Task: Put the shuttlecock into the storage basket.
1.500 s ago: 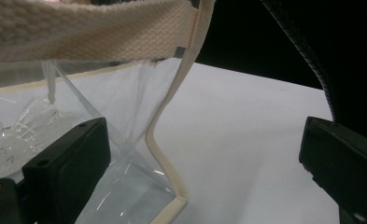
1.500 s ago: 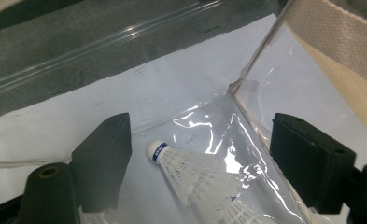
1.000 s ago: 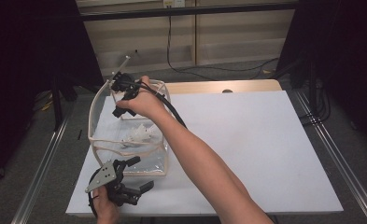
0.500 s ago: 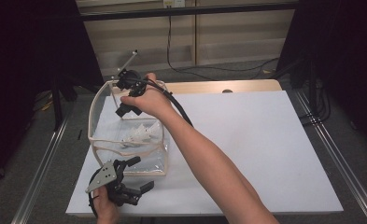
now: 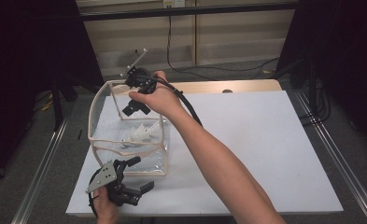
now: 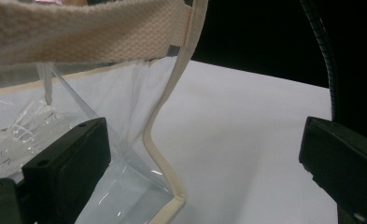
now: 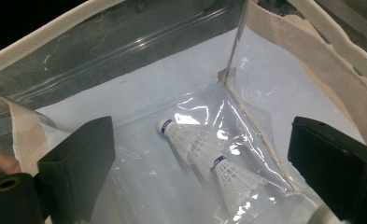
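**Clear bag loaded, both grippers free**

The left gripper (image 5: 125,183) is held low at the clear bag's (image 5: 102,133) near corner, jaws apart and empty. Two shuttlecocks (image 7: 204,156) lie on the bag floor. The right gripper (image 5: 137,95) is poised above the bag mouth, jaws spread, nothing clamped. A release appears complete; withdrawal clear of the cream rim strap (image 6: 88,30) is judged to be required next.

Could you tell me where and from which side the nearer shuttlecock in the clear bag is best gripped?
Probably by its cork tip, coming straight down through the open top of the bag. The shuttlecock lies flat on the bag's floor, and the right claw is above it with jaws open; the feathers look crushable.
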